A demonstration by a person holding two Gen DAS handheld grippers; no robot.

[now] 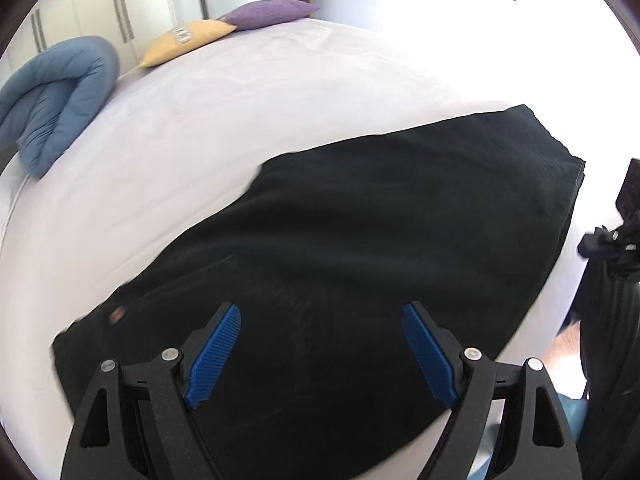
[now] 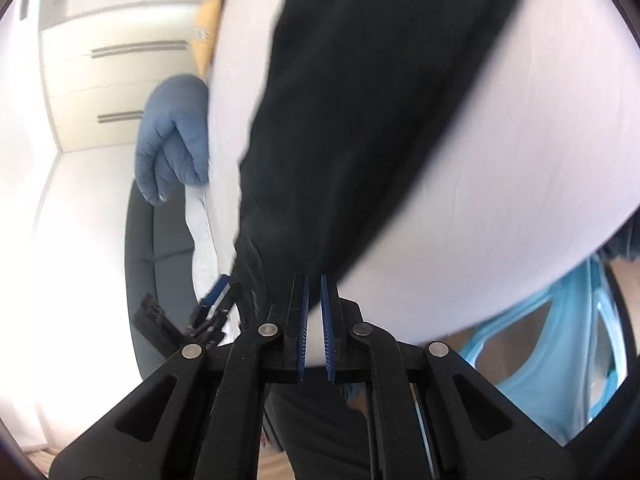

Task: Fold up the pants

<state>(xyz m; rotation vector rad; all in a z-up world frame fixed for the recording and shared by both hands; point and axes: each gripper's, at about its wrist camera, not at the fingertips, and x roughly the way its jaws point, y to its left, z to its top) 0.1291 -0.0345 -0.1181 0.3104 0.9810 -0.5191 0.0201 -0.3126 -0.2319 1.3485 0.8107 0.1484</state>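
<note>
White bedsheet [image 1: 280,92] carries the black pants [image 1: 380,220], lying flat from seven to two o'clock. My left gripper [image 1: 320,354] stands wide above them, empty; my right gripper [image 2: 314,320] is nearly closed, empty. Risk: snagging one layer would drag the fold askew.

At the bottom centre of the frame, the right gripper [image 2: 314,300] holds its blue ribbed fingers [image 2: 304,320] nearly together, nothing visibly pinched between them. Black fabric pants [image 2: 360,120] run diagonally from top centre down across the white-sheeted bed [image 2: 520,160]. A blue padded cushion [image 2: 176,132] sits at the left, and the other gripper [image 2: 218,300] at lower left.
</note>
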